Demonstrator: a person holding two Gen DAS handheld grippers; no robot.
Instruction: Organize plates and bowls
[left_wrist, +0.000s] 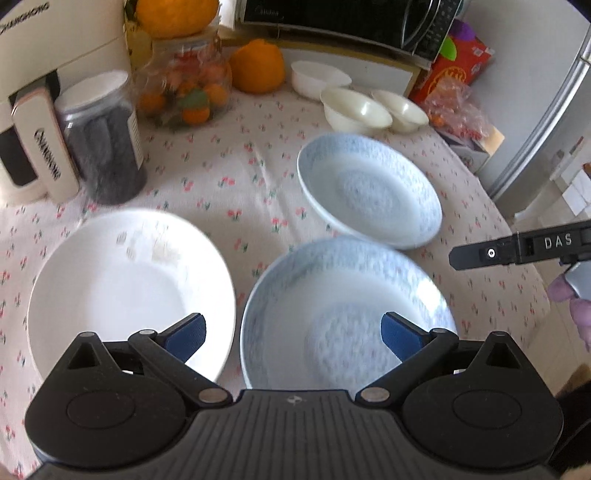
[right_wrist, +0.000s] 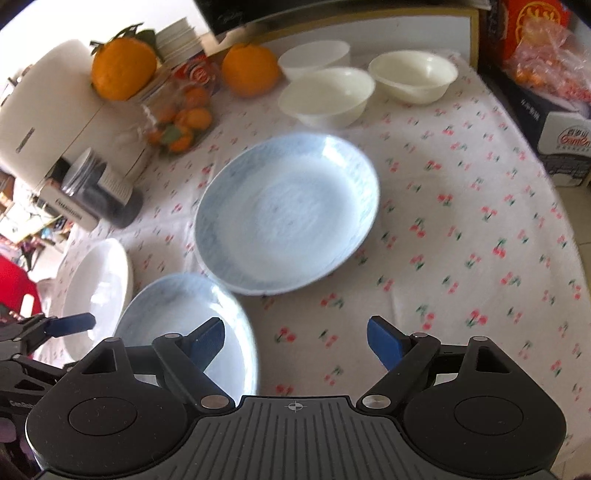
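While over floral tablecloth (right_wrist: 461, 206): three plates rim-up, flat, round so no long axis. White plate (left_wrist: 129, 284) leftmost, near blue plate (left_wrist: 343, 314) just beside it, far blue plate (right_wrist: 288, 214) behind, close to near one. Three cream bowls (right_wrist: 328, 96) upright at back, clustered near orange (right_wrist: 251, 70). Left gripper (left_wrist: 291, 336) tilted steeply down over gap between white and near blue plates, pads spread wide, holding nothing. Right gripper (right_wrist: 295, 343) angled down over cloth, spread wide, empty.

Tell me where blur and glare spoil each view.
Left wrist view: the white plate is blown out by glare, the near blue plate smeared by blur. Right wrist view: both blue plates are blurred, the far blue plate included, and the edges bend with fisheye distortion.
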